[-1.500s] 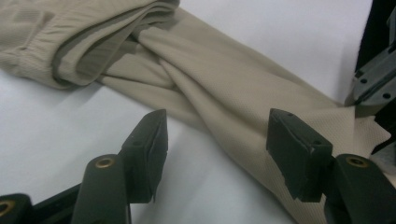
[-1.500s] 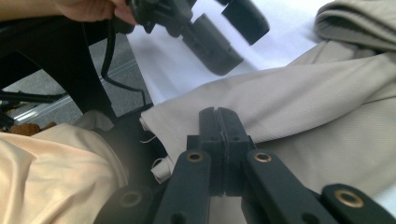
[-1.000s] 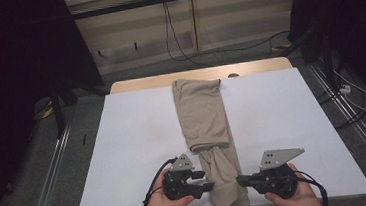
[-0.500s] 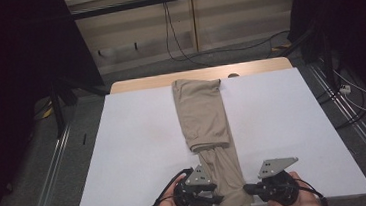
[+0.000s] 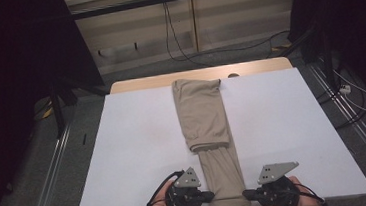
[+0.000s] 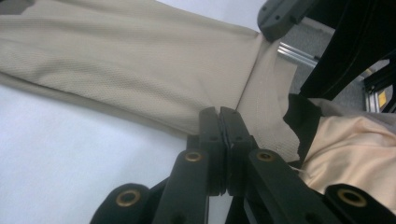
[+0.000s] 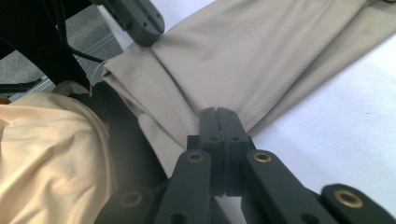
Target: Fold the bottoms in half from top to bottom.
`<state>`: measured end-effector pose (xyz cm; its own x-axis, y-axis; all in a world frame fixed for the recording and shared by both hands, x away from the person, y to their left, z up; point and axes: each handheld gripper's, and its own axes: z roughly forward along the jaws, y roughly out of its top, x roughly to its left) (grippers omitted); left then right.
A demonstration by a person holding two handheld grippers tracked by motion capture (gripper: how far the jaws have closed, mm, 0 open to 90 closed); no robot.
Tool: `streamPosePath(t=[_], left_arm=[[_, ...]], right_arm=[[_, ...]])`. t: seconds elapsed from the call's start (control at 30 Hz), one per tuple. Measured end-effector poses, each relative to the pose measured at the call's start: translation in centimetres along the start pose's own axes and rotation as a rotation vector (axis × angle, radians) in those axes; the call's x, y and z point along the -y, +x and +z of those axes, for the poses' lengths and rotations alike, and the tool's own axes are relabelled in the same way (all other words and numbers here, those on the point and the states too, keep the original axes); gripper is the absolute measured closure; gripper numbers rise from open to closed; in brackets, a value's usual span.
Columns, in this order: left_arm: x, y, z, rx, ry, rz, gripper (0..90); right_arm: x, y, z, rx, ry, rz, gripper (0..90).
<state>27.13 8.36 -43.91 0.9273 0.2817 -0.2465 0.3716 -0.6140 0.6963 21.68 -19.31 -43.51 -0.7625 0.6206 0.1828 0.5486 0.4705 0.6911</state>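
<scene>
Cloth, one beige folded garment [image 5: 208, 131], lay lengthwise down the middle of the white worktop [image 5: 125, 153], its near end at the edge closest to the person. The left gripper [image 5: 210, 197] had just been closing, and its fingers [image 6: 211, 122] sat pinched together on that near hem's left edge; the right gripper [image 5: 245, 194] was likewise clamped on the right edge, though how much fabric lay between the fingers was hard to tell. Two grippers, one garment: both corners seemed secured, ready for folding away toward the far end.
</scene>
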Motion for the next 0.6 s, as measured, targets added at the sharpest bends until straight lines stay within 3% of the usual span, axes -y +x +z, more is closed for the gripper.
streamPosePath(t=[0.1, 0.13, 0.2, 0.27, 0.33, 0.4, 0.5, 0.57, 0.6], left_arm=[[0.2, 0.2, 0.2, 0.001, -0.004, -0.030, 88.1], [0.2, 0.3, 0.2, 0.019, -0.004, -0.038, 86.0], [0.2, 0.1, 0.4, 0.013, -0.010, -0.039, 75.7], [0.0, -0.4, 0.4, -0.013, -0.021, -0.012, 64.8], [-0.2, -0.9, 0.5, 0.010, -0.036, 0.032, 64.8], [-0.4, -1.5, 0.8, 0.033, -0.031, 0.063, 66.3], [-0.1, -2.2, 1.8, 0.055, 0.022, 0.110, 67.0], [0.3, -2.3, 2.2, 0.030, 0.033, 0.150, 66.6], [0.3, -2.3, 2.1, 0.018, 0.037, 0.145, 70.2]], right_arm=[[0.2, 0.3, 0.0, 0.010, 0.016, -0.010, 90.0], [0.3, 0.3, 0.1, 0.013, 0.022, -0.012, 90.0], [0.4, 0.3, 0.2, 0.029, 0.037, -0.019, 90.0], [0.4, 0.2, 0.2, 0.022, 0.042, -0.013, 90.0], [0.4, 0.1, 0.2, 0.013, 0.024, -0.009, 82.7], [0.2, -0.3, 0.0, 0.003, -0.019, 0.027, 72.3], [-0.3, -1.3, 0.0, 0.022, -0.050, 0.048, 72.7], [-0.9, -2.2, 0.3, 0.024, -0.050, 0.056, 72.7], [-1.3, -2.6, 0.6, 0.037, -0.049, 0.056, 72.9]])
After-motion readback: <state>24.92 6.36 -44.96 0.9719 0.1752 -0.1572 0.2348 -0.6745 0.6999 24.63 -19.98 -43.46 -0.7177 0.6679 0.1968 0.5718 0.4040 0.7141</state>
